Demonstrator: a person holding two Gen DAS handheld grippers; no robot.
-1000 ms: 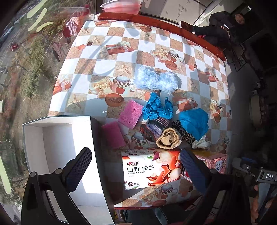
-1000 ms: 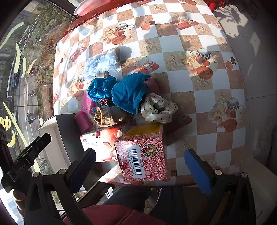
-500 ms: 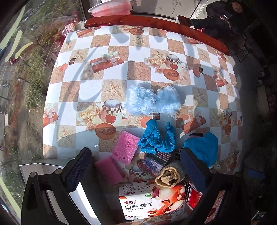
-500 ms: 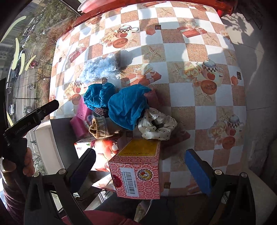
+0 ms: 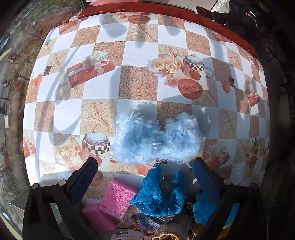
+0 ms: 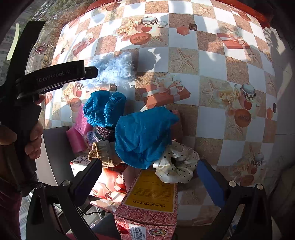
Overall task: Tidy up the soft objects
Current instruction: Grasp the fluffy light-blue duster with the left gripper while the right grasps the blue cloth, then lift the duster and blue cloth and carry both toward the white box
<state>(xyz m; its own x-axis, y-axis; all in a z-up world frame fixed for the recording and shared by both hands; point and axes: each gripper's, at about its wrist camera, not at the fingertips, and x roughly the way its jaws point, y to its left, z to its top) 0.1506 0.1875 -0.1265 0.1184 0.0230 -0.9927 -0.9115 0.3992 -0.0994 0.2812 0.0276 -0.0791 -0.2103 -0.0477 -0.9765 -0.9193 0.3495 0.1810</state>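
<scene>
A fluffy light-blue pair of soft items (image 5: 158, 140) lies on the checkered tablecloth, also in the right wrist view (image 6: 114, 70). My left gripper (image 5: 143, 166) is open and empty, hovering just in front of the fluff; it shows from the side in the right wrist view (image 6: 88, 72). Below it lie a crumpled blue cloth (image 5: 160, 193), two pink sponges (image 5: 116, 197) and knitted rolls (image 6: 103, 133). My right gripper (image 6: 149, 168) is open and empty above a second blue cloth (image 6: 143, 134) and a white dotted scrunchie (image 6: 177, 166).
A red and yellow carton (image 6: 149, 203) and a printed tissue pack (image 6: 108, 182) stand at the near table edge. A white box (image 6: 55, 153) sits left of the pile. The table's red rim (image 5: 166, 11) runs along the far side.
My left gripper has moved forward over the table, away from the white box and up to the fluffy light-blue items. My right gripper has edged forward over the pile.
</scene>
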